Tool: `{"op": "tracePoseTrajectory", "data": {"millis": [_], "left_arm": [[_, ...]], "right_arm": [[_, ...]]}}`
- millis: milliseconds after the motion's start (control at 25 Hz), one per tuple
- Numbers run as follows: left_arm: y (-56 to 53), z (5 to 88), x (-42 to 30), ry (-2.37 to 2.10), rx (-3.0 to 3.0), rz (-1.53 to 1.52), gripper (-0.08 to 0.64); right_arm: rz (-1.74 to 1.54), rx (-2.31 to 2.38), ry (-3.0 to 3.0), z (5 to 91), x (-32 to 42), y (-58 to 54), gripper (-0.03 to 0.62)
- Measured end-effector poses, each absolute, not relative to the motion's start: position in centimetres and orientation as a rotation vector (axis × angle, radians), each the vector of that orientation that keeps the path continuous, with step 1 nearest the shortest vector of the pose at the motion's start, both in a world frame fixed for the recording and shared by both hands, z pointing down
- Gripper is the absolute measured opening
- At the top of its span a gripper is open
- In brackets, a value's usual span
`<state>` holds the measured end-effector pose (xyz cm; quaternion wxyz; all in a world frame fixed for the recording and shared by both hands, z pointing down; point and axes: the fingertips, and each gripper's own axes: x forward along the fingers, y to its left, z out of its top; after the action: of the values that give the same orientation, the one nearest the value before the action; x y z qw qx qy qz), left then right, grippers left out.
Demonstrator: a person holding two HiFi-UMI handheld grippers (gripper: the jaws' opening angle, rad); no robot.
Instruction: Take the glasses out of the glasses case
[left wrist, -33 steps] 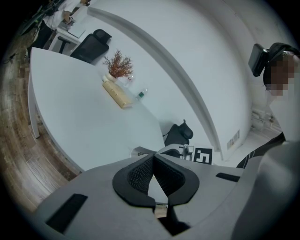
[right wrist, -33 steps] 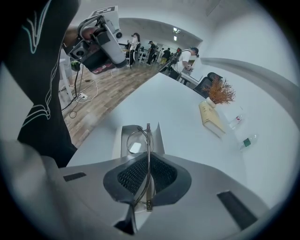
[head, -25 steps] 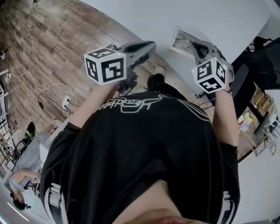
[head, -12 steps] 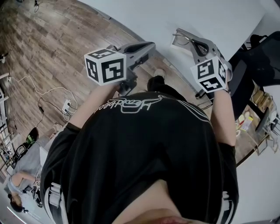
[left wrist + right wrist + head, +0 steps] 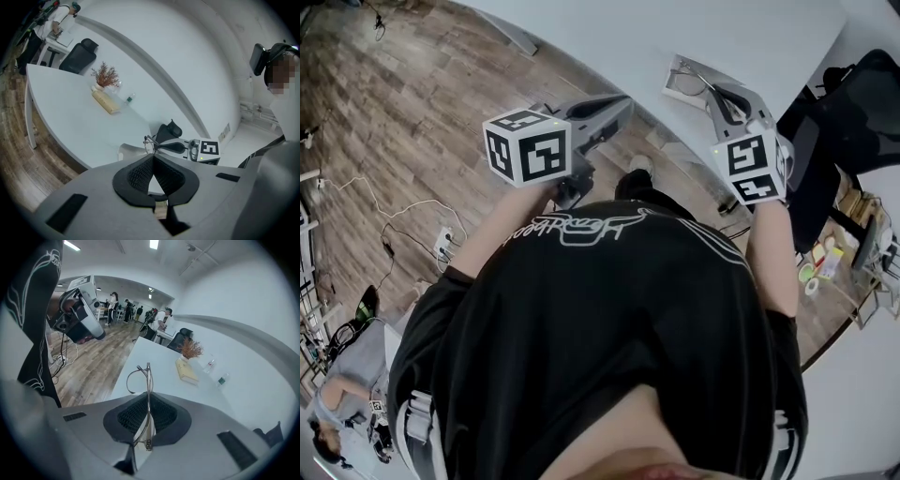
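My right gripper [image 5: 148, 395] is shut on thin metal-framed glasses [image 5: 148, 375]; the frame stands edge-on between the pads, with one lens ring off to the left. In the head view the right gripper [image 5: 705, 86] holds the glasses [image 5: 697, 82] over a pale open case [image 5: 675, 92] near the white table's edge. The left gripper view shows that case [image 5: 126, 151] just left of the right gripper [image 5: 159, 146]. My left gripper [image 5: 153, 157] is shut with nothing between its pads. It hovers over the floor, off the table edge [image 5: 623, 101].
A white table [image 5: 70, 112] carries a tan box [image 5: 105, 102], a dried plant [image 5: 106, 75] and small bottles at its far side. Black office chairs [image 5: 853, 131] stand at the right. Wooden floor with cables [image 5: 412, 202] lies to the left. The person's black shirt [image 5: 600, 328] fills the lower head view.
The right gripper has shifted slightly with the glasses held over the case. The left gripper has barely moved.
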<state>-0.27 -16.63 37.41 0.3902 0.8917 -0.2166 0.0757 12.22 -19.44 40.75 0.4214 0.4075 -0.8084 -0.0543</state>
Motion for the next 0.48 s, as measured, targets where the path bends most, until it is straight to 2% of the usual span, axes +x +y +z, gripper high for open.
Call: {"op": "tracePoseTrajectory", "data": {"millis": [480], "left_arm": [[-10.3,33.9,-1.5,-0.507,2.365,0.19,0.008]], "right_arm": [[-0.141,1.215,-2.128,34.2,10.1,-11.9,0.018]]}}
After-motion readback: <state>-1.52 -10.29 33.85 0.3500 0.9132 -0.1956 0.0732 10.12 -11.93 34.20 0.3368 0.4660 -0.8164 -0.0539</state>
